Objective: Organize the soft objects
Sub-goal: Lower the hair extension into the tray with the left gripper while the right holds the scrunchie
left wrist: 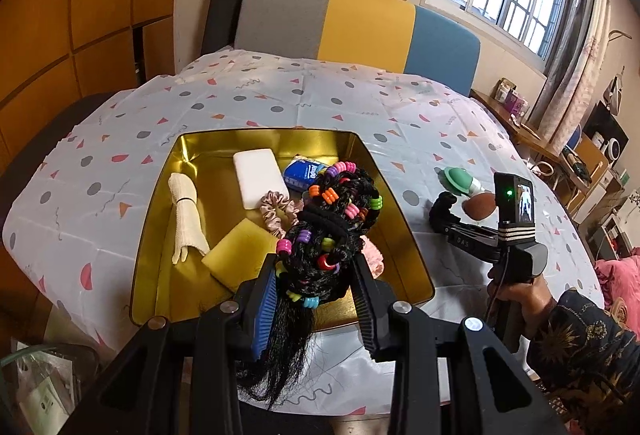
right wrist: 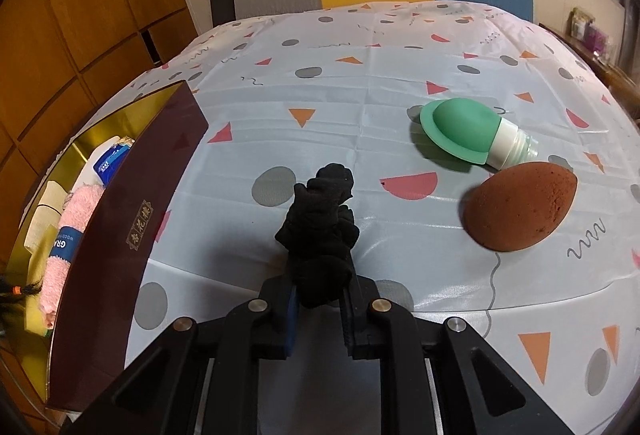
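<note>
My left gripper (left wrist: 316, 275) is shut on a black braided hairpiece with coloured beads (left wrist: 332, 223) and holds it over the gold tin (left wrist: 160, 235). The tin holds a white sponge (left wrist: 260, 177), a yellow sponge (left wrist: 240, 255), a rolled cream cloth (left wrist: 184, 219), a pink scrunchie (left wrist: 276, 213), a blue tissue pack (left wrist: 304, 173) and a pink towel (right wrist: 68, 235). My right gripper (right wrist: 320, 291) is shut on a black scrunchie (right wrist: 324, 227), just above the tablecloth, right of the tin's dark outer wall (right wrist: 132, 215). The right gripper also shows in the left wrist view (left wrist: 442, 213).
A green silicone bottle (right wrist: 464, 133) and a brown egg-shaped sponge (right wrist: 520, 205) lie on the patterned tablecloth (right wrist: 360, 75) to the right of my right gripper. A grey, yellow and blue chair back (left wrist: 360, 23) stands behind the table. A person's hand (left wrist: 520, 299) holds the right gripper.
</note>
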